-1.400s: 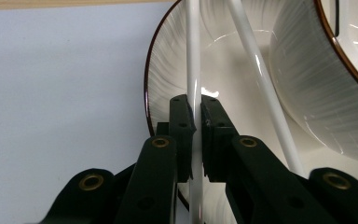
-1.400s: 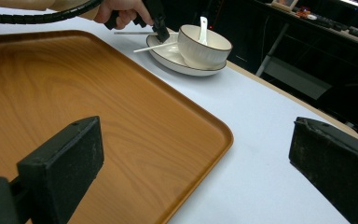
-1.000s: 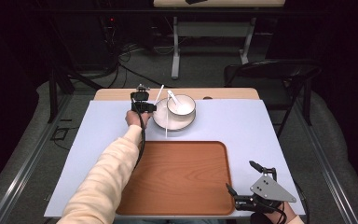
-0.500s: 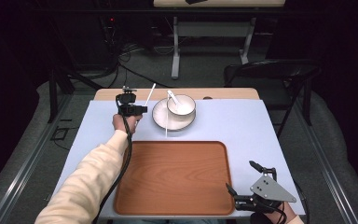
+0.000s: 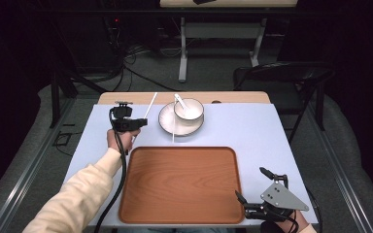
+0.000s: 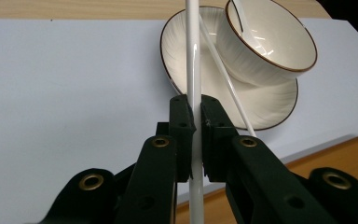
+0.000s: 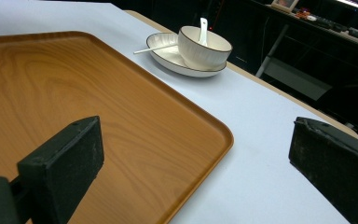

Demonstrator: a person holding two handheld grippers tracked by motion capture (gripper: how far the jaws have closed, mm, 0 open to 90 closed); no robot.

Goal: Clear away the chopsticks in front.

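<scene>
Left gripper view: your left gripper is clamped tight on a white chopstick, lifted off the table w/ its far end over the plate. A 2nd chopstick lies across that plate beside the bowl. High view: your right gripper sits jaws wide apart, holding nothing, at the tray's near right corner.

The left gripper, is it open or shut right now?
Shut. In the left gripper view the left gripper has its jaws pressed against both sides of a white chopstick, which runs up between them.
</scene>
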